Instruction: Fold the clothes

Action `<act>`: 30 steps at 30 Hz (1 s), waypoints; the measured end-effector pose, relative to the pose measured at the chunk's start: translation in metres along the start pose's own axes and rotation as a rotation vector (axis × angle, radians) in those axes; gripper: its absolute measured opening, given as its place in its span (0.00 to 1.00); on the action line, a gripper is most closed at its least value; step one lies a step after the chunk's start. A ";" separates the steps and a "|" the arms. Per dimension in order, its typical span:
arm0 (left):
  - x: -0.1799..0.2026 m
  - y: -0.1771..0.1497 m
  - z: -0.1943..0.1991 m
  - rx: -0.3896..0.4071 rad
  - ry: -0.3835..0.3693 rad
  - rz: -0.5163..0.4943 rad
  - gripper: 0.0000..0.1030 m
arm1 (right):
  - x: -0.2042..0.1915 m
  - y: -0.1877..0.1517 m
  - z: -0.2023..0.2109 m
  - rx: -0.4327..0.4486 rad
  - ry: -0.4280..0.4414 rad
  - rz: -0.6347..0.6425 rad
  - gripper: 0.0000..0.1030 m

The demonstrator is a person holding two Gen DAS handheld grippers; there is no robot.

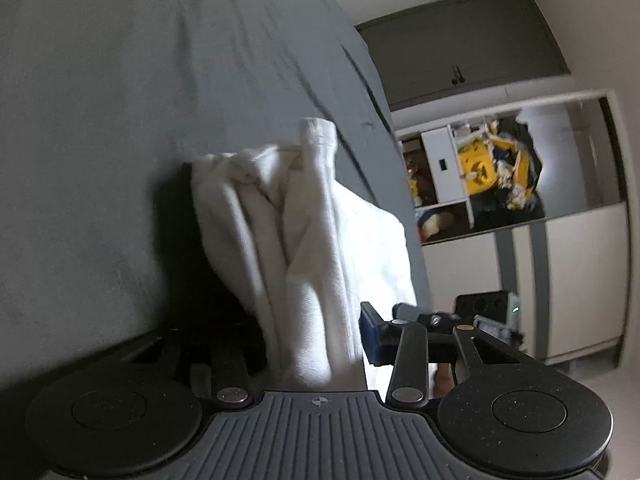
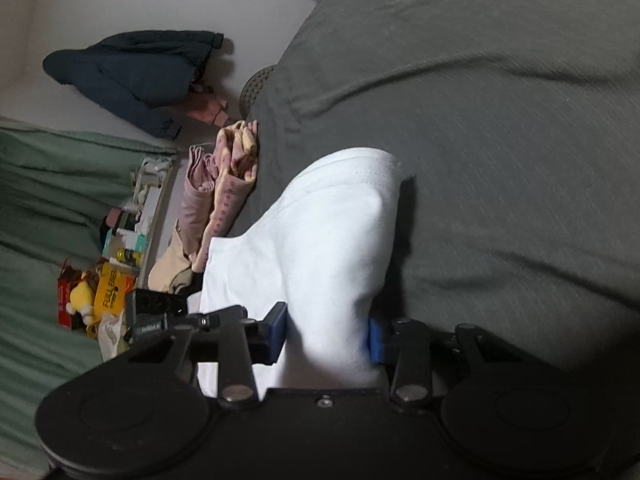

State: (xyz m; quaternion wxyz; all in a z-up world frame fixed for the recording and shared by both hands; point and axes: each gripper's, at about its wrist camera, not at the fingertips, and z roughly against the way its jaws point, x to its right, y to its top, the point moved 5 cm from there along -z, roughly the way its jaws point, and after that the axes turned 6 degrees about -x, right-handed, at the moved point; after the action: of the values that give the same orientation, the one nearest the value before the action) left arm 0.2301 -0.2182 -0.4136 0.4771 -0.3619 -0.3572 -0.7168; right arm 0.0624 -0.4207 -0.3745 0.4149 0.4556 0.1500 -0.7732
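Observation:
A white garment [image 1: 304,240] is bunched between the fingers of my left gripper [image 1: 320,344], which is shut on it; its hem sticks up against a person's grey shirt [image 1: 140,120]. My right gripper [image 2: 328,340] is shut on another part of the same white garment [image 2: 328,240], and a stitched edge folds over the top. Blue pads [image 2: 374,340] press the cloth on both sides. Both grippers are held close to the person's torso [image 2: 480,120]. The left finger of the left gripper is hidden by cloth.
In the right wrist view a dark blue garment [image 2: 132,72] lies on a pale surface, with pink and patterned clothes [image 2: 224,184] nearby, a green cover [image 2: 52,200] and small clutter [image 2: 104,280]. The left wrist view shows white cabinets [image 1: 580,272] and a shelf with yellow items [image 1: 480,168].

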 end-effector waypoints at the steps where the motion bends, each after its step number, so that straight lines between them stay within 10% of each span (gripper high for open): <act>1: 0.000 0.001 -0.001 0.003 0.004 -0.001 0.40 | 0.001 -0.001 -0.002 -0.004 -0.007 -0.001 0.51; 12: 0.031 0.011 0.031 0.136 0.065 -0.108 0.28 | -0.053 0.006 0.005 0.053 -0.047 0.149 0.27; 18: 0.076 0.023 0.126 0.364 0.146 -0.202 0.28 | -0.166 0.031 -0.008 0.063 -0.049 0.364 0.27; 30: 0.098 0.060 0.365 0.533 0.348 -0.164 0.28 | -0.371 0.057 -0.107 -0.025 -0.020 0.574 0.27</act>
State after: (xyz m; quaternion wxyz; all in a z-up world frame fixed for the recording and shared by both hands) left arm 0.3240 0.0353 -0.1433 0.5497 -0.0664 -0.4735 -0.6850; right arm 0.2582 -0.2028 -0.1162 0.6238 0.4665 0.0204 -0.6268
